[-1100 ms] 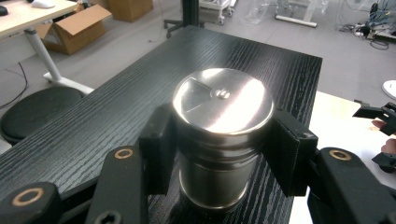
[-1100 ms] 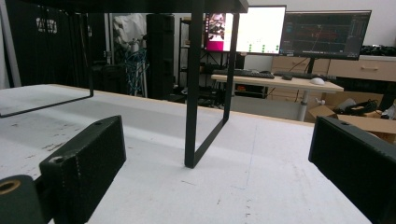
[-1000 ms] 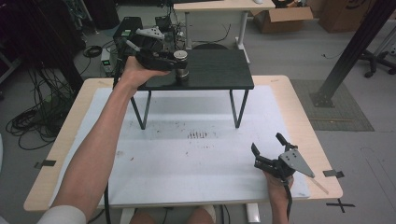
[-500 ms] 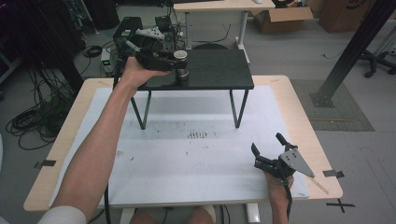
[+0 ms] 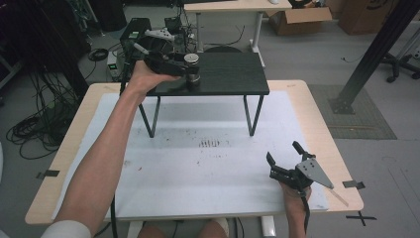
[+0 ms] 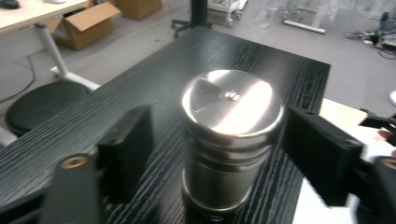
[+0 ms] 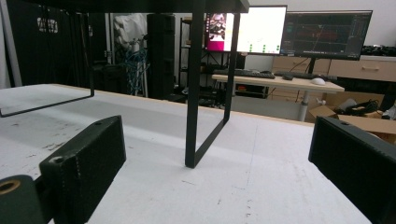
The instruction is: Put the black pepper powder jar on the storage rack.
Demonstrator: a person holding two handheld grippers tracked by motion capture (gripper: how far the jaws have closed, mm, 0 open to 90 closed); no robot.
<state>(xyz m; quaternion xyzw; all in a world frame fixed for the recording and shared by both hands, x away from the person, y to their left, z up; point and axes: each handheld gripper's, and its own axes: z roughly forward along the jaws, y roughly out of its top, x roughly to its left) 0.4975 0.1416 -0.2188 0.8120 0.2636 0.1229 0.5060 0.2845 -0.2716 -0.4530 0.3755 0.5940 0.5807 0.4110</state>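
Premises present as a robotics or research lab with office fittings. Lit computer monitors [image 7: 289, 30] stand on a pale wooden desk [image 7: 280, 81] at 1 o'clock; black cables [image 5: 34, 129] coil on the grey floor at 9 o'clock. Brown cardboard boxes [image 5: 299, 19] sit at 1 o'clock, beside a black metal frame post [image 5: 371, 54].

Steel canister [image 6: 232, 144] upright — on black shelf [image 5: 233, 74]

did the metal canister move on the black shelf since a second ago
No. The metal canister stands at the same spot near the black shelf's left end. The left tongs have just been opening, pads clear of its sides.
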